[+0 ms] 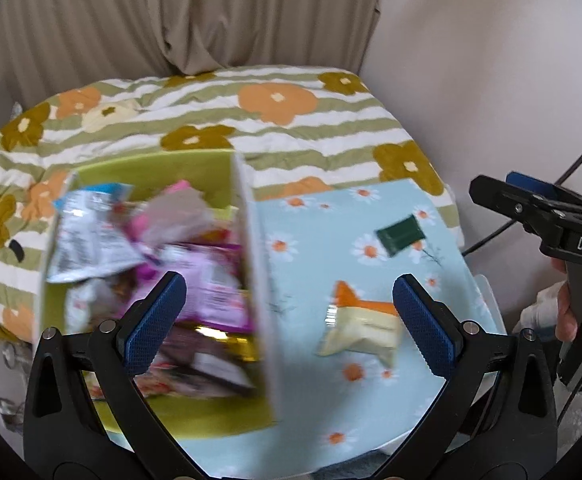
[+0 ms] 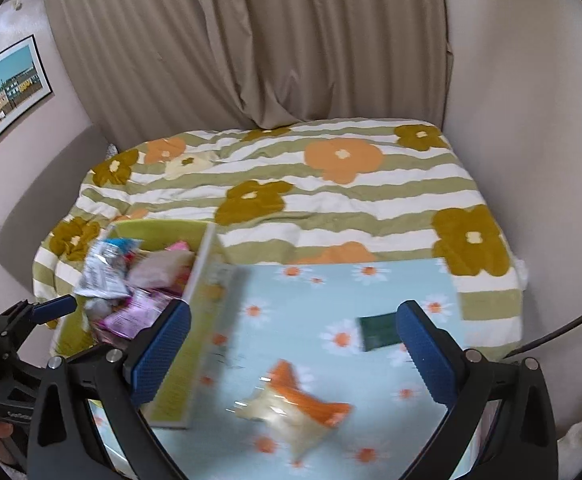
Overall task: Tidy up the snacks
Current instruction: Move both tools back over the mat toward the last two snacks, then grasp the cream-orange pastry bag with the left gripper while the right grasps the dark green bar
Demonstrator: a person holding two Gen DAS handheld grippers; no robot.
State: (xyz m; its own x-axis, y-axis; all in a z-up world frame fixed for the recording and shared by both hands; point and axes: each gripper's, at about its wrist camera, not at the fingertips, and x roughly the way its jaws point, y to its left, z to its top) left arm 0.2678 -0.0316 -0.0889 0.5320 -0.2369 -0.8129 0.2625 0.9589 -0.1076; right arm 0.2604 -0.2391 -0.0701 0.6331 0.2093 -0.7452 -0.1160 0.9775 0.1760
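A green box [image 1: 159, 170] [image 2: 159, 230] full of several snack packets sits at the left of a light blue daisy cloth [image 1: 331, 216] [image 2: 311, 300]. An orange and cream snack packet [image 1: 361, 326] [image 2: 295, 408] lies on the cloth to the right of the box. A small dark green packet [image 1: 401, 234] [image 2: 379, 332] lies farther back. My left gripper [image 1: 289, 324] is open and empty, above the box's right wall and the orange packet. My right gripper [image 2: 293, 350] is open and empty, above the orange packet; it also shows in the left wrist view [image 1: 503, 192].
A bed with a striped floral quilt [image 1: 251, 120] [image 2: 331, 200] lies behind the cloth. Beige curtains [image 2: 251, 40] hang at the back. A framed picture [image 2: 3, 92] is on the left wall. A black cable [image 1: 571, 168] runs at the right.
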